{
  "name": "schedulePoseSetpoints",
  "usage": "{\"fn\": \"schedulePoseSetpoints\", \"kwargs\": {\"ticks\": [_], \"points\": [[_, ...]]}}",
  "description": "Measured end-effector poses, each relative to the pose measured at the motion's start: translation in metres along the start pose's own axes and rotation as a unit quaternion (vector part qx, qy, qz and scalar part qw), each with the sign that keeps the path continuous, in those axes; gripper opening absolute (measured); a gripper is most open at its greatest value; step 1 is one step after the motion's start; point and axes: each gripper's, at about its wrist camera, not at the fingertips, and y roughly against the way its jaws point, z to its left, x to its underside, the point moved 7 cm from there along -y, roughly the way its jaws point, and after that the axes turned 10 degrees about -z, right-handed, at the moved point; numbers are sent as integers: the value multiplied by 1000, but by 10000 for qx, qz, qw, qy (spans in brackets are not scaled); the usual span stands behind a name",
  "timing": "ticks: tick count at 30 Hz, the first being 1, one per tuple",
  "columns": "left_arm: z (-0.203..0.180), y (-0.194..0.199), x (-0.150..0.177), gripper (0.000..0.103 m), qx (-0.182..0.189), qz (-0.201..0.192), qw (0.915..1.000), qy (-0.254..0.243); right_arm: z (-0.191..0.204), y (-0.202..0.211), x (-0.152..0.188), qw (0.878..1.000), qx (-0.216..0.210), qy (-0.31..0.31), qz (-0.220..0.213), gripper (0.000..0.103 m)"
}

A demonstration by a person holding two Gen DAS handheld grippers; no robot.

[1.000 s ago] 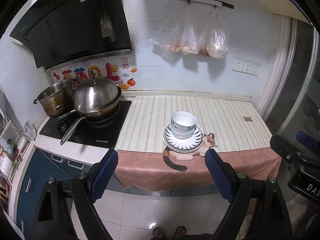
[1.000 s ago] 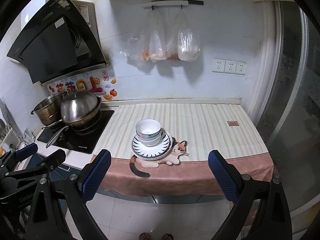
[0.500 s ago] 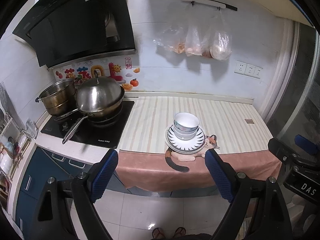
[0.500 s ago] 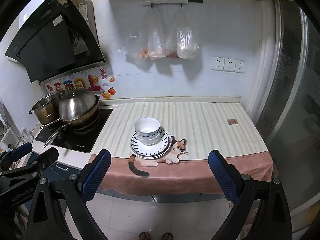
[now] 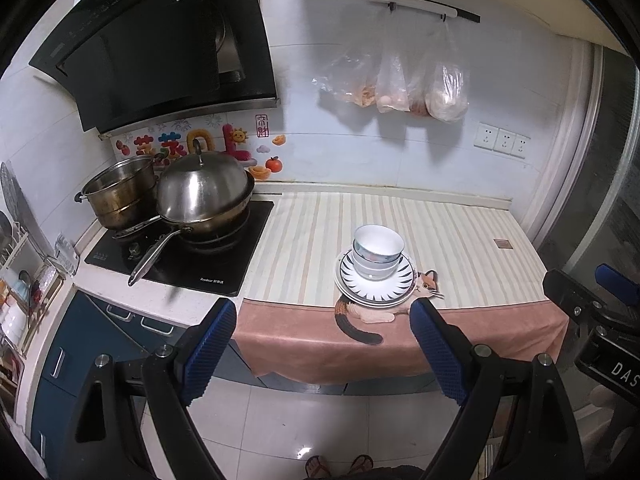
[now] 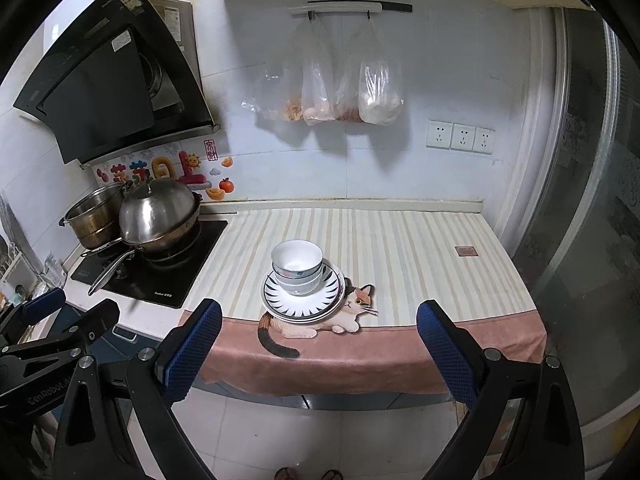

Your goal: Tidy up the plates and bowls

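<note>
Bowls (image 5: 377, 249) on plates (image 5: 376, 294) (stacked)

We see glossy white glazed bowls (image 5: 377, 249) on shiny striped plates (image 5: 376, 286), a soft matt cloth (image 5: 460, 236) with a pink border, polished metal pot (image 5: 120, 196) and lid (image 5: 202, 184), glossy black glass cooktop (image 5: 224, 264), thin clear plastic bags (image 5: 404, 84), rough textured blue gripper pads (image 5: 208, 350)

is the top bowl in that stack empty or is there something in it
Empty. The top bowl sits upright on the bowls beneath, and its white inside shows bare.
</note>
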Motion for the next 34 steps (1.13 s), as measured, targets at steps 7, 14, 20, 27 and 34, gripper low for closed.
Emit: {"fn": "schedulePoseSetpoints", "kwargs": {"ticks": [7,14,20,27,34], "points": [[-1,0,0,89,9,9,10000,4,1,-1,-1,10000,-16,-10,31,100],[-5,0,1,89,25,36,10000,22,-2,-1,-2,10000,13,14,48,100],[-6,0,1,89,21,26,10000,21,-4,-1,0,10000,34,9,38,100],[-7,0,1,89,19,40,10000,33,-6,-1,2,10000,57,4,31,100],[-7,-2,-1,89,50,53,10000,23,-6,-2,4,9999,101,30,29,100]]}}
